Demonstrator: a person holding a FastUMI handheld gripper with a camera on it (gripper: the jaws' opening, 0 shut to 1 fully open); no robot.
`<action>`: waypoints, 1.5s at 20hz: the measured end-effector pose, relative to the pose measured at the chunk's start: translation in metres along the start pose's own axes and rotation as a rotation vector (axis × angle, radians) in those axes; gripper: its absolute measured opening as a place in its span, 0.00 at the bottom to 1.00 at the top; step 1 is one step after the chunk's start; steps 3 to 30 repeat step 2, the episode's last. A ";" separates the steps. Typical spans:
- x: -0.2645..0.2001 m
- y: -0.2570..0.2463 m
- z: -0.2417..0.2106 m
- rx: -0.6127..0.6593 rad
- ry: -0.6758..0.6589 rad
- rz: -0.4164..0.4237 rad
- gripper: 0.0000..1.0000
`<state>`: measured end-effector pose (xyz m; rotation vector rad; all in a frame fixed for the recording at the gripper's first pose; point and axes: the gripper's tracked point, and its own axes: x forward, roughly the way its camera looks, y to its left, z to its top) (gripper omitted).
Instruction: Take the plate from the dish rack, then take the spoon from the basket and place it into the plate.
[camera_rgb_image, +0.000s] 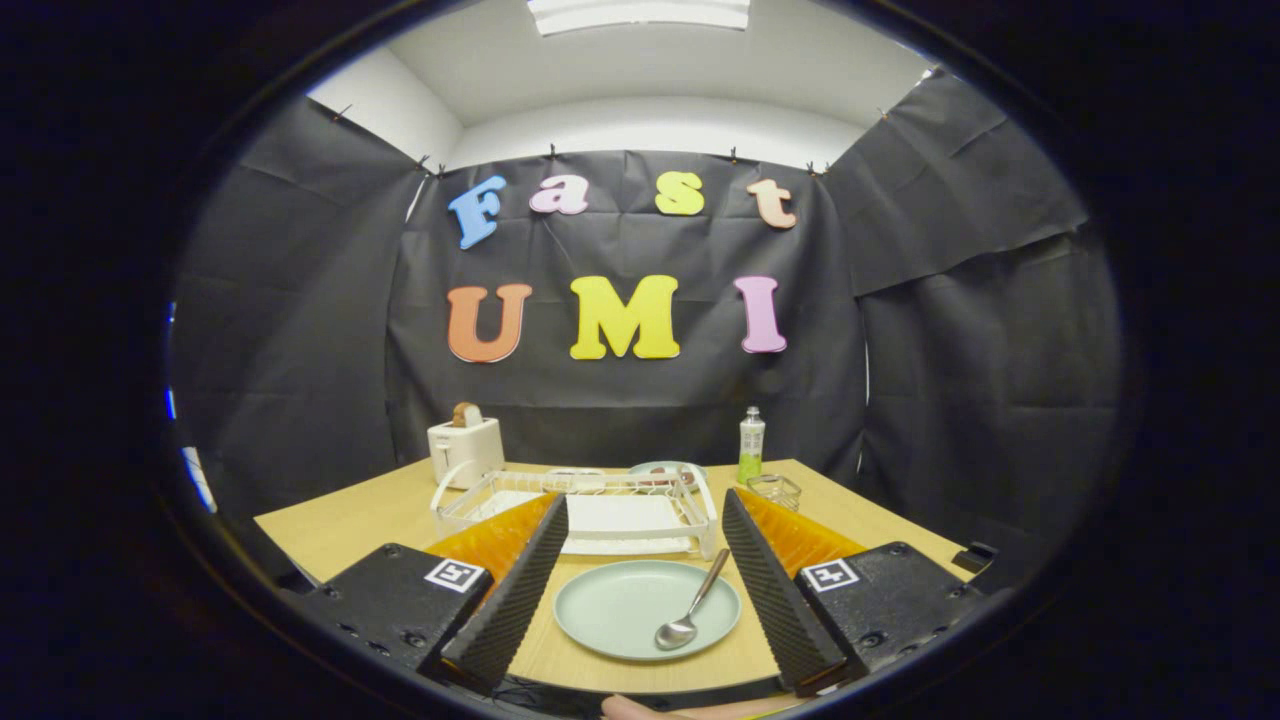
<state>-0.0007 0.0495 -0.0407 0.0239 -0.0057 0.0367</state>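
Observation:
A pale green plate (625, 612) lies flat on the wooden table (340, 525), between my two fingers and just in front of the dish rack. A metal spoon (690, 610) rests in the plate, bowl toward me, handle leaning over the plate's far right rim. The white wire dish rack (580, 505) stands just beyond the plate. A small clear basket (773, 490) sits to the right of the rack, beyond my right finger. My gripper (640, 530) hangs above the plate, open, with nothing between its fingers (520, 590).
A white toaster (465, 450) with toast in it stands at the back left. A green-liquid bottle (751, 445) stands at the back right near a second plate (668, 470) behind the rack. Part of a hand (650, 708) shows below the gripper.

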 end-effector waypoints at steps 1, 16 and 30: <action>-0.001 0.001 0.001 0.000 0.001 0.002 0.99; -0.001 -0.001 0.000 -0.001 0.001 0.000 0.99; -0.001 -0.001 0.000 -0.001 0.001 0.000 0.99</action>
